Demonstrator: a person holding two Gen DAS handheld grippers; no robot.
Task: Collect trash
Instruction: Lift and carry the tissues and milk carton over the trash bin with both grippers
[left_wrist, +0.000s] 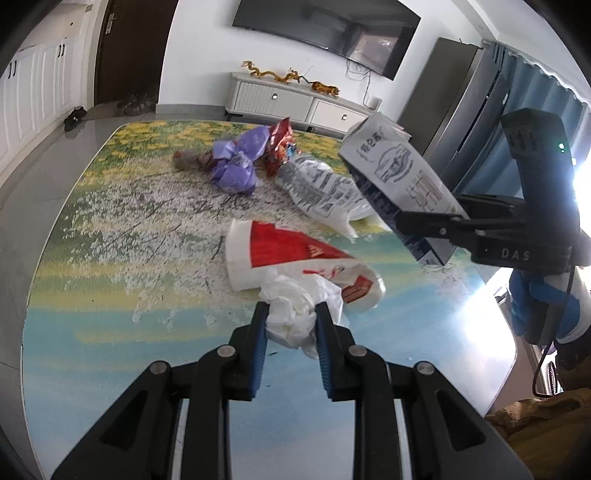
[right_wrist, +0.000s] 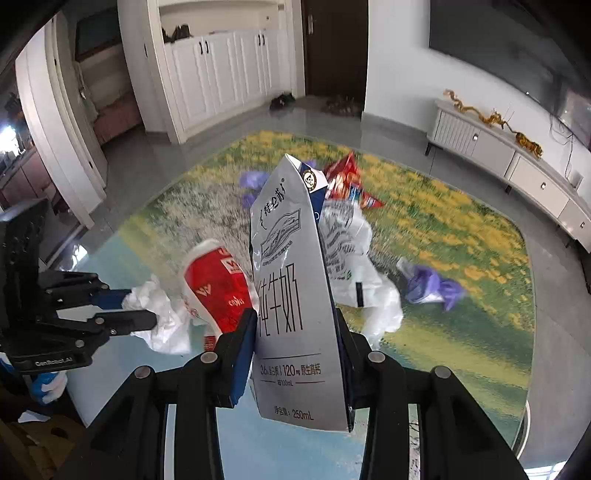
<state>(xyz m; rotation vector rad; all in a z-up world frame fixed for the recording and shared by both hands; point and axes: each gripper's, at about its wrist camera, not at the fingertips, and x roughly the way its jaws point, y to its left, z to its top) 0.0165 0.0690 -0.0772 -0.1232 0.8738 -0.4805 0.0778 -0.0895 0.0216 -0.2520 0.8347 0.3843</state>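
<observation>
My left gripper (left_wrist: 291, 314) is shut on a crumpled white tissue (left_wrist: 295, 310) just above the table, in front of a tipped red and white paper cup (left_wrist: 284, 254). In the right wrist view the left gripper (right_wrist: 142, 308) shows at the left, holding the tissue (right_wrist: 159, 321) beside the cup (right_wrist: 218, 288). My right gripper (right_wrist: 295, 321) is shut on a white and blue milk carton (right_wrist: 291, 295) and holds it above the table. The carton (left_wrist: 399, 177) and the right gripper (left_wrist: 402, 218) show at the right of the left wrist view.
The table (left_wrist: 110, 295) has a printed meadow cover. On it lie a white printed plastic bag (left_wrist: 325, 188), a purple wrapper (left_wrist: 236, 162), a red snack bag (left_wrist: 277, 147) and another purple scrap (right_wrist: 428, 284). A white TV cabinet (left_wrist: 288, 99) stands behind.
</observation>
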